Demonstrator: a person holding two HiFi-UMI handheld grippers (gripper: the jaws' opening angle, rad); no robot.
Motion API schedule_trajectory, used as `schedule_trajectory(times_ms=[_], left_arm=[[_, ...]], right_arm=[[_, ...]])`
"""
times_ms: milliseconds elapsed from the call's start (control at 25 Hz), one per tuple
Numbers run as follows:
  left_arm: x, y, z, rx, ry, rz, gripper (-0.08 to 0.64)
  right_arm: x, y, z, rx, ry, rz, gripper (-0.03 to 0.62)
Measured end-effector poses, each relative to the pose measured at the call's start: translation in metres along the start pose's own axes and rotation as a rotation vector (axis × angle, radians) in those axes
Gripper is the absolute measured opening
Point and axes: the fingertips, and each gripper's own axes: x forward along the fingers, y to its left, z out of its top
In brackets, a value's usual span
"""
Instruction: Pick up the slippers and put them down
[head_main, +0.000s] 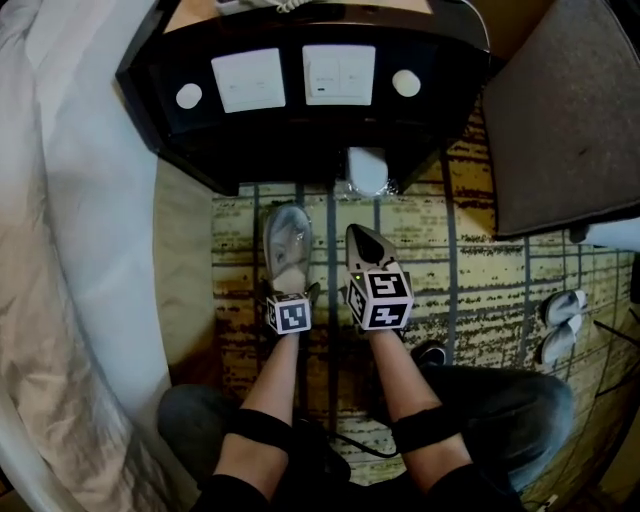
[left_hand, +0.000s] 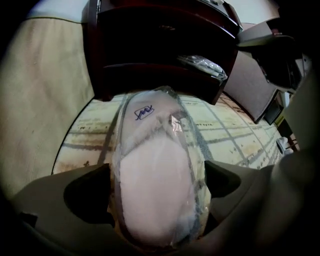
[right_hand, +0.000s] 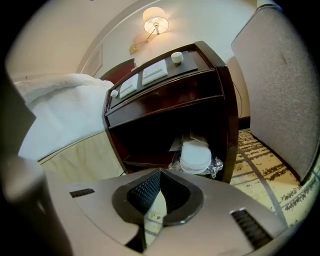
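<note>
The carpet (head_main: 470, 290) in front of the nightstand (head_main: 300, 140) seems to carry both slippers already, so what remains is a clean retreat: draw the left tongs (head_main: 288, 295) straight back without snagging the plastic wrap. The left slipper (left_hand: 157, 175) lies between their wide-spread jaws, unpinched. The right slipper (head_main: 368, 248) lies just ahead of the right tongs (right_hand: 159, 185), which are closed, apparently on nothing.
</note>
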Motion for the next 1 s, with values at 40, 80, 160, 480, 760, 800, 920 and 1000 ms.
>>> schedule_trajectory(times_ms=[40, 80, 160, 480, 760, 800, 920, 1000], left_arm=[[0.004, 0.001, -0.002, 0.004, -0.001, 0.005, 0.581], [0.008, 0.001, -0.005, 0.011, 0.000, 0.007, 0.581], [0.013, 0.001, -0.009, 0.022, -0.002, 0.013, 0.572], [0.012, 0.007, -0.008, -0.013, -0.008, 0.007, 0.466], [0.000, 0.004, 0.004, -0.011, -0.051, -0.008, 0.437], [-0.001, 0.005, 0.006, -0.011, -0.057, -0.011, 0.434], [-0.009, 0.006, 0.014, -0.016, -0.087, -0.012, 0.399], [-0.016, 0.006, 0.021, -0.020, -0.107, -0.011, 0.331]], right_arm=[[0.000, 0.000, 0.001, -0.003, -0.004, 0.001, 0.003], [0.001, 0.000, 0.002, -0.006, -0.007, 0.002, 0.003], [0.001, 0.000, 0.001, -0.009, -0.006, 0.002, 0.003], [0.000, 0.001, -0.014, -0.006, 0.016, 0.003, 0.003], [0.002, -0.001, -0.013, -0.003, 0.012, -0.001, 0.003], [0.002, -0.002, -0.014, -0.003, 0.012, -0.002, 0.003], [0.000, -0.003, -0.018, 0.002, 0.017, -0.008, 0.003], [-0.001, -0.002, -0.019, 0.005, 0.020, -0.008, 0.003]])
